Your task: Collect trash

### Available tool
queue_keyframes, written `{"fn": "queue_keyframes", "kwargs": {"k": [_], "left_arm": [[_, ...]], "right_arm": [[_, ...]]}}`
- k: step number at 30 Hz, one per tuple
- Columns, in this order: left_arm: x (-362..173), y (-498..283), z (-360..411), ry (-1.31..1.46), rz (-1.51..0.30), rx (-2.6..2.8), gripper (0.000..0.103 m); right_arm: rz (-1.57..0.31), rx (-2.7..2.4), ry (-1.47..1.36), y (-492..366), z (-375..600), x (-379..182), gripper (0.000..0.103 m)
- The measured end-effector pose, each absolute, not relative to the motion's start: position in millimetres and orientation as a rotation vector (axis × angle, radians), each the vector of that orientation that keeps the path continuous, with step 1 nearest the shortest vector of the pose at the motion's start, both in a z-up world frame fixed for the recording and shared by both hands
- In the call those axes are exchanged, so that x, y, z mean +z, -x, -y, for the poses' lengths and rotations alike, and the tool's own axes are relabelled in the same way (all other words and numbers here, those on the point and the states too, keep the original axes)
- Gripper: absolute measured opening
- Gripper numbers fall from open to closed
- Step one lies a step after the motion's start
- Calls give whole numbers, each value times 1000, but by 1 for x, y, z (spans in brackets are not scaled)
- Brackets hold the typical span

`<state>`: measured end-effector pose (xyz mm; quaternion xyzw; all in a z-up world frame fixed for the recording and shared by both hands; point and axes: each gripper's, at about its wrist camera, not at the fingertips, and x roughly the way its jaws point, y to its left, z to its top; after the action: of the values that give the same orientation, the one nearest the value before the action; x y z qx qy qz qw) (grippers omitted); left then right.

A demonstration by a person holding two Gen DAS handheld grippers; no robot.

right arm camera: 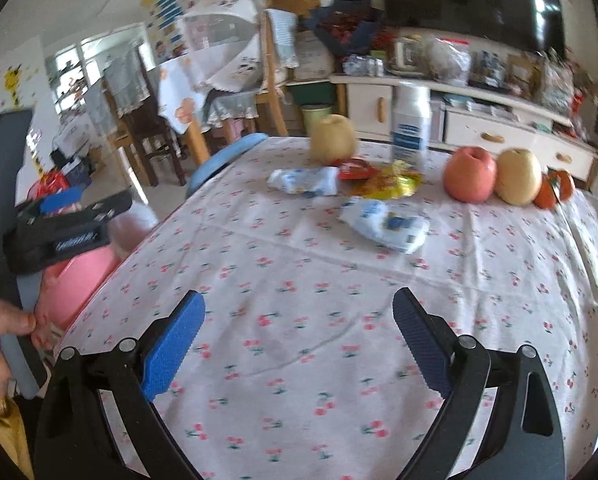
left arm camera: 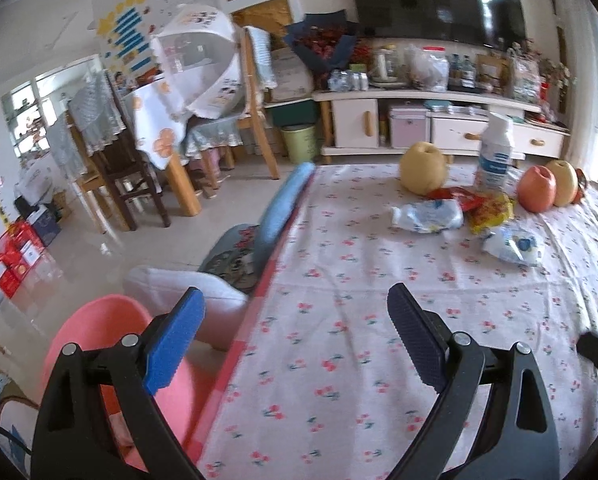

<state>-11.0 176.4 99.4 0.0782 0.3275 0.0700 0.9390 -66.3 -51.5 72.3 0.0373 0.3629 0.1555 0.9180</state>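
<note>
- The left gripper (left arm camera: 295,344) hangs over the near left edge of the table (left arm camera: 339,360), its jaws wide apart and holding nothing; the pink bin (left arm camera: 95,332) sits just below that edge, likely so trash can be dropped straight in.
- The right gripper (right arm camera: 297,344) also gapes empty above the flowered cloth, pointing at the litter.
- The trash lies toward the far side: a crumpled white-and-blue wrapper (right arm camera: 387,226) nearest, another white wrapper (right arm camera: 305,182), and a red-and-yellow wrapper (right arm camera: 383,178) just beside the bottle (right arm camera: 411,128).
- The apple (right arm camera: 469,174) and pears (right arm camera: 517,176) stand among the litter and probably should be left alone.
- Nearest wrapper looks the likely first pick.
</note>
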Motion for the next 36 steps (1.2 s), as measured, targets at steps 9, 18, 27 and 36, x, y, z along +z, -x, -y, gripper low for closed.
{"fn": "queue_keyframes", "kwargs": {"k": [9, 18, 27, 36], "left_arm": [[81, -15, -126, -211, -710, 4, 93], [75, -76, -90, -34, -756, -166, 93], [56, -156, -55, 138, -808, -160, 93], [35, -213, -38, 132, -877, -30, 89]], "right_arm": [[-770, 233, -96, 32, 103, 59, 94], [-808, 226, -177, -10, 135, 41, 94], [-816, 226, -169, -21, 147, 39, 94], [-796, 253, -181, -14, 159, 48, 94]]}}
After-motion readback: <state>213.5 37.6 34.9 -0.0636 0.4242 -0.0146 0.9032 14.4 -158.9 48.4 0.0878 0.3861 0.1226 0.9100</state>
